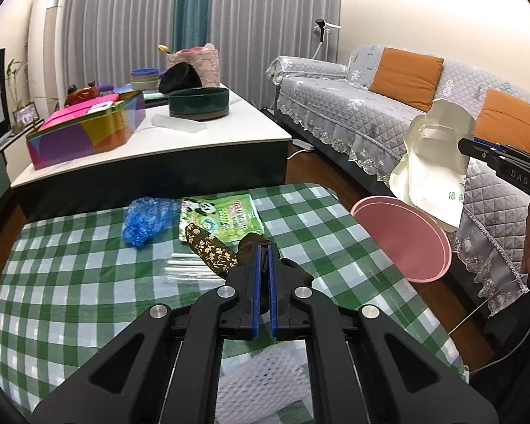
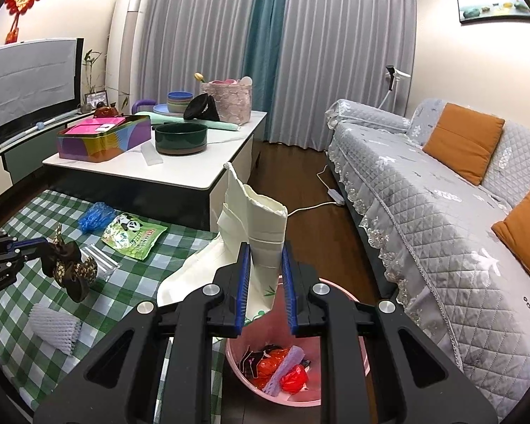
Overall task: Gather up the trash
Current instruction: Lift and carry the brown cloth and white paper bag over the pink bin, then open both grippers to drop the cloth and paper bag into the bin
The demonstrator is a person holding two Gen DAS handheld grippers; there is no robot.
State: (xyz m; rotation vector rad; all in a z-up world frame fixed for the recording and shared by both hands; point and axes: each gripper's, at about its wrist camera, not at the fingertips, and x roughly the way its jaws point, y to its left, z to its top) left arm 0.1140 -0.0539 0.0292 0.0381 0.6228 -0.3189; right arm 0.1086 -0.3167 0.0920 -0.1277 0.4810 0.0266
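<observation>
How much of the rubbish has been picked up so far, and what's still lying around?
Some is done: the pink bin already holds red wrappers. In hand: the right gripper holds a cream paper bag above the bin, and the left gripper grips a brown patterned cloth. Left on the checked table: blue plastic, panda packet, clear sleeve, white foam net.

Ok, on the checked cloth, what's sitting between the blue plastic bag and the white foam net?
In the right wrist view, a clear packet of straws lies between the blue plastic bag and the white foam net, with the left gripper's brown floral cloth hanging over that stretch.
</observation>
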